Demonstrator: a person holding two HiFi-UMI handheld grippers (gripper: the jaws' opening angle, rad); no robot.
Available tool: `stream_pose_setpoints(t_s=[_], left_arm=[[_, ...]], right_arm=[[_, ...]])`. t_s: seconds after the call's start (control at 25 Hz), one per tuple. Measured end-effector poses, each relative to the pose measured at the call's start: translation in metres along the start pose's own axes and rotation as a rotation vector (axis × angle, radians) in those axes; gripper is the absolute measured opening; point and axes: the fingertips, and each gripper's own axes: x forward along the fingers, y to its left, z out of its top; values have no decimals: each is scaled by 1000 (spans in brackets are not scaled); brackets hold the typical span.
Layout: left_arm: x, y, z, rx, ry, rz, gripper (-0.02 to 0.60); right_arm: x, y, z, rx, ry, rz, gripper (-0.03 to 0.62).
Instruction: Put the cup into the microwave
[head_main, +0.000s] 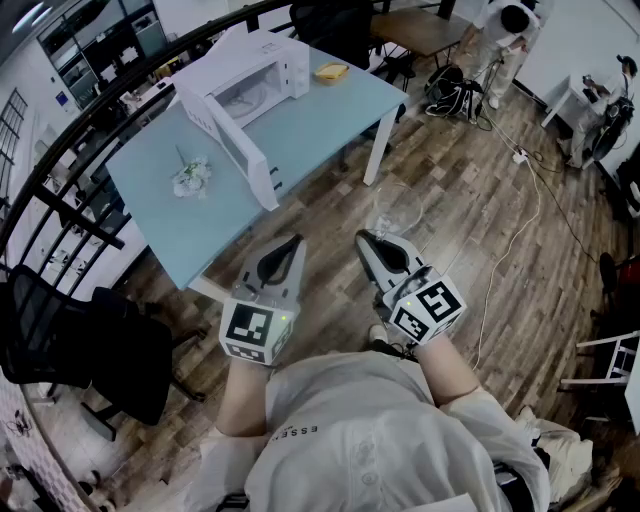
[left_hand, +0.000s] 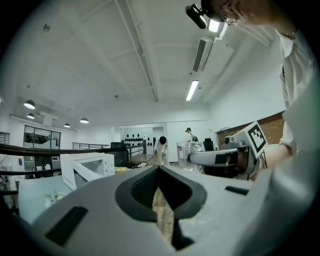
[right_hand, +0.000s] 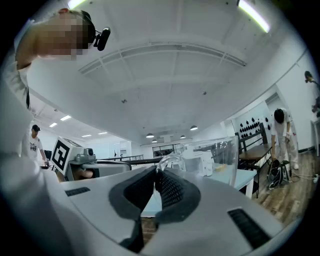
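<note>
Head view | right hand-held gripper (head_main: 366, 238) clamps cup (head_main: 396, 206) | left hand-held gripper (head_main: 292, 243) closed | microwave (head_main: 262, 72) open

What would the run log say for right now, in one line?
right gripper: shut on cup handle | left gripper: shut, empty | microwave: on table, door open | cup: not inside yet

The head view looks steeply down from above onto the table (head_main: 310, 105). Each gripper view sits close behind its own jaws, facing level. All three share the microwave (head_main: 262, 72).
</note>
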Motion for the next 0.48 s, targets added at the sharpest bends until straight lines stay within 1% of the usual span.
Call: stream_pose_setpoints(t_s=[0.48], left_arm=[[11,13,-2,-18,-9,-9,3]], right_arm=[[9,-9,-2,42,3,-9,21]])
